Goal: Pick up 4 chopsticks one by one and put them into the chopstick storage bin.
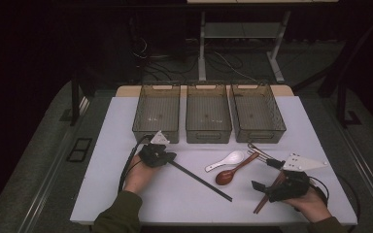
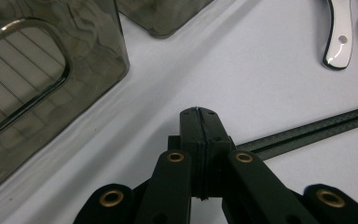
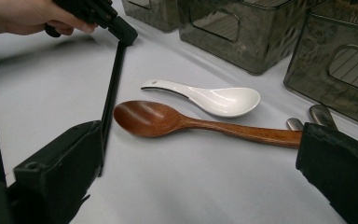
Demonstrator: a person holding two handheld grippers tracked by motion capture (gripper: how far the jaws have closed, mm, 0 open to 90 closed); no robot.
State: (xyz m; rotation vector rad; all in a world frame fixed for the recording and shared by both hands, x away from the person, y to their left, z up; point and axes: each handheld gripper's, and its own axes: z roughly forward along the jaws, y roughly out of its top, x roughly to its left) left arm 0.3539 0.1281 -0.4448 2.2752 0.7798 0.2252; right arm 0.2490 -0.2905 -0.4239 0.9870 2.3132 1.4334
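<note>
Tabletop (image 1: 126, 194), white, bears everything we describe, from largest to smallest. Three smoked-plastic bins sit in a row at twelve o'clock: the left bin (image 1: 157, 114), the middle bin (image 1: 208, 114) and the right bin (image 1: 257, 113). At eight o'clock we see the left gripper (image 1: 171, 157), held in the person's left hand (image 1: 139, 173); in the left gripper view its jaws are pressed flat together with nothing between them, and the pair of black chopsticks (image 1: 201, 181) runs off from just behind them, though we cannot tell whether it touches them. In the high view those chopsticks lie flat, slanting from the gripper toward five o'clock. At four o'clock the right gripper (image 1: 267, 174) rests in the right hand (image 1: 312, 204), jaws spread wide and gripping nothing, over brown chopsticks (image 1: 267, 194). Between the two grippers, near centre, we note the wooden spoon (image 3: 186, 122) with its bowl toward seven o'clock, and just beside it the white ceramic spoon (image 3: 209, 97). Metal utensil tips (image 3: 317, 116) lie near the right bin
</note>
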